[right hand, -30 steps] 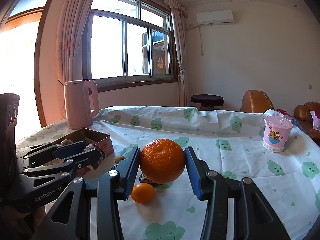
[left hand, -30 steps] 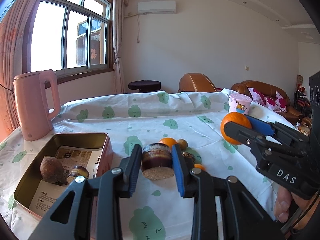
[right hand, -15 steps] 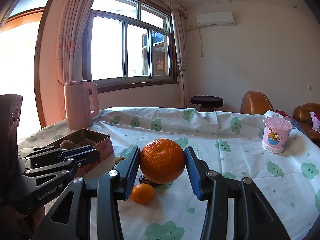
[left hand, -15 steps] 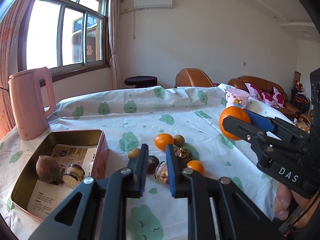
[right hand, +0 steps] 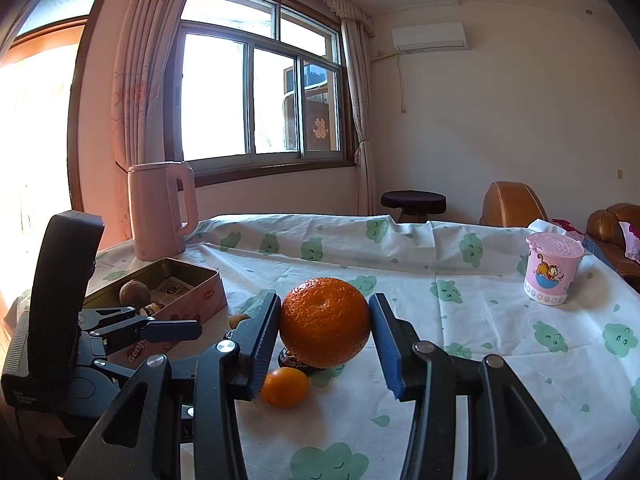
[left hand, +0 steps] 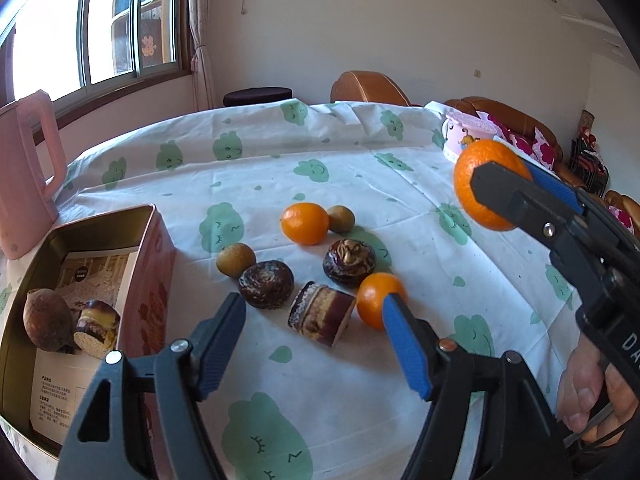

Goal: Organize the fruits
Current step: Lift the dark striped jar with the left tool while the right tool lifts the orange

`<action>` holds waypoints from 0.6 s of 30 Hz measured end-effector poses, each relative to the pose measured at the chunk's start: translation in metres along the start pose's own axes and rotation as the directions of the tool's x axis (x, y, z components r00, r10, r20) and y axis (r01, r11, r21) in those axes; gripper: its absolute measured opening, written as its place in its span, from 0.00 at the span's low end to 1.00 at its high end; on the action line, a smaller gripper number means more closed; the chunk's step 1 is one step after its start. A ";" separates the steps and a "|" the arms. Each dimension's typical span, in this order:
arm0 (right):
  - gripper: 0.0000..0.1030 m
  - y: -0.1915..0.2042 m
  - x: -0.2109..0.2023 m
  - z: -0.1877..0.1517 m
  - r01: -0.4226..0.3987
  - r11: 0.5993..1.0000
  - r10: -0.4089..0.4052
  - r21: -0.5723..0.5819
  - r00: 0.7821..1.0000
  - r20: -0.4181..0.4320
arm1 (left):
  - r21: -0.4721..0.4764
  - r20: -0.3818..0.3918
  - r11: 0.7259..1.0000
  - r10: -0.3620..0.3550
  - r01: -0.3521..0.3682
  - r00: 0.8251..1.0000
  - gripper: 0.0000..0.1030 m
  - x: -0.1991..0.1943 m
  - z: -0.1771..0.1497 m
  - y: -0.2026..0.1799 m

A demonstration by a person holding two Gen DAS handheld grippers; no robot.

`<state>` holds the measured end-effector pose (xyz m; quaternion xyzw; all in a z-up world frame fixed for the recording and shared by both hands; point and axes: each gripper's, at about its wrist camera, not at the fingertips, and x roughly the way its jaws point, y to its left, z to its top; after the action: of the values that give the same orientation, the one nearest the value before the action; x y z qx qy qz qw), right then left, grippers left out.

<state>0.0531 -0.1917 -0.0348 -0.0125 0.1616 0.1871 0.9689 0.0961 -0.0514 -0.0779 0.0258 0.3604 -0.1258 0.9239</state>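
My left gripper [left hand: 312, 332] is open and empty, just above a brown cut piece [left hand: 322, 318] on the tablecloth. Around it lie two dark round fruits [left hand: 266, 284], two small oranges [left hand: 305, 223] and two small brown-green fruits [left hand: 236, 259]. A pink tin [left hand: 154, 280] at left holds a brown round fruit [left hand: 42, 318] and another cut piece [left hand: 96, 328]. My right gripper [right hand: 324, 334] is shut on a large orange [right hand: 325, 322], held above the table; it also shows in the left wrist view [left hand: 486, 184].
A pink kettle [right hand: 160, 210] stands behind the tin by the window. A pink cartoon cup [right hand: 552, 268] stands at the far right of the table. Brown sofas and a dark stool lie beyond the table's far edge.
The cut piece that was between my left fingers now lies on the cloth. The left gripper shut empty, then opened wide and tilted down over the fruit pile. The right gripper kept still with its orange.
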 end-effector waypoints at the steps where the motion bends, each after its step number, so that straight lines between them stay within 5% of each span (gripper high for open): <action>1: 0.46 0.000 0.000 0.000 0.000 1.000 0.000 0.000 1.000 0.000 | 0.002 -0.017 1.000 -0.002 0.002 1.000 0.65 0.003 0.000 -0.001; 2: 0.46 0.000 0.000 0.000 0.000 1.000 0.000 0.000 1.000 0.000 | 0.002 -0.034 1.000 -0.014 0.014 0.999 0.58 0.006 0.000 -0.001; 3: 0.46 0.000 0.000 0.000 0.000 1.000 0.000 0.000 1.000 0.000 | 0.002 -0.052 0.999 -0.034 0.034 0.998 0.37 0.009 0.000 -0.001; 4: 0.46 0.000 0.000 0.000 0.000 1.000 0.000 0.000 1.000 -0.001 | -0.002 -0.059 0.999 -0.038 0.038 0.998 0.35 0.011 0.000 0.000; 18: 0.46 0.005 -0.002 -0.001 0.004 1.000 -0.004 -0.020 1.000 0.011 | 0.012 0.172 0.999 0.049 -0.051 0.984 0.34 -0.043 -0.009 0.001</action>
<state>0.0493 -0.1873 -0.0349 -0.0216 0.1543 0.1868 0.9700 0.0601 -0.0404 -0.0558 0.0315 0.2778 -0.1073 0.9541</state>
